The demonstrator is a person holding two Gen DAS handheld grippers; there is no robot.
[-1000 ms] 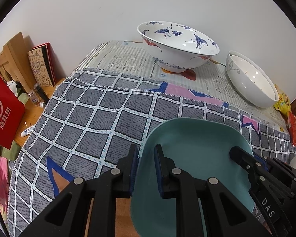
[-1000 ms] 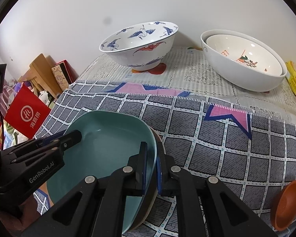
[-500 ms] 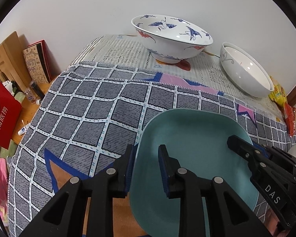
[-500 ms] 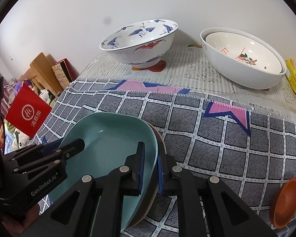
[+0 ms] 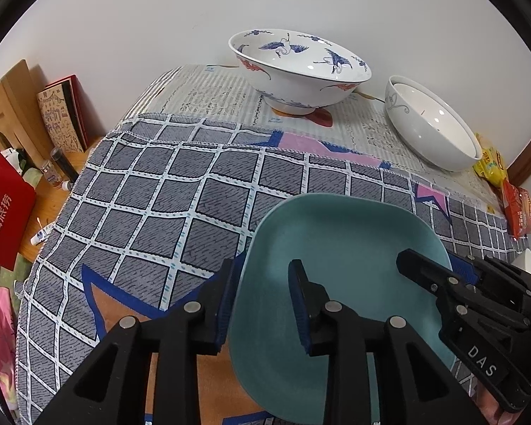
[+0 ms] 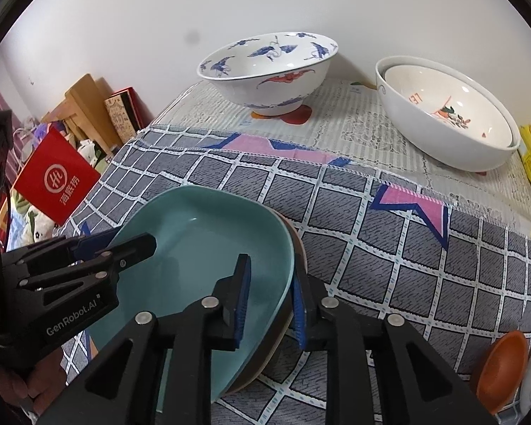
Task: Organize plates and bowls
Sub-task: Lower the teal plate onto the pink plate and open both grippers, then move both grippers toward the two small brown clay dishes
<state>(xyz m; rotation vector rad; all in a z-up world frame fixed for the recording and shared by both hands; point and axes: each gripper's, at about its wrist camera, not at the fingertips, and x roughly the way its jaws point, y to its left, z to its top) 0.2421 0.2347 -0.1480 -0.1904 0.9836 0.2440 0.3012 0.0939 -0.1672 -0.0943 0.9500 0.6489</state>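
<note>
Checked cloth (image 5: 180, 191) carries the teal plate (image 5: 336, 248) at 6 o'clock; left gripper (image 5: 262, 301) and right gripper (image 6: 270, 294) straddle its rims, parted. Withdrawing carelessly could snag and drag it.

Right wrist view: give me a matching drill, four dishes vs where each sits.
Things:
1. teal plate
2. crane-pattern bowl
3. white bowl
4. orange dish

Places:
A. far back, centre, near the wall
B. near right edge
C. back right, with a smaller bowl nested inside
D. near left, stacked on a brown plate, a tool at each side of its rim

Pairs: 1-D, 2-A, 3-C, 4-B
</note>
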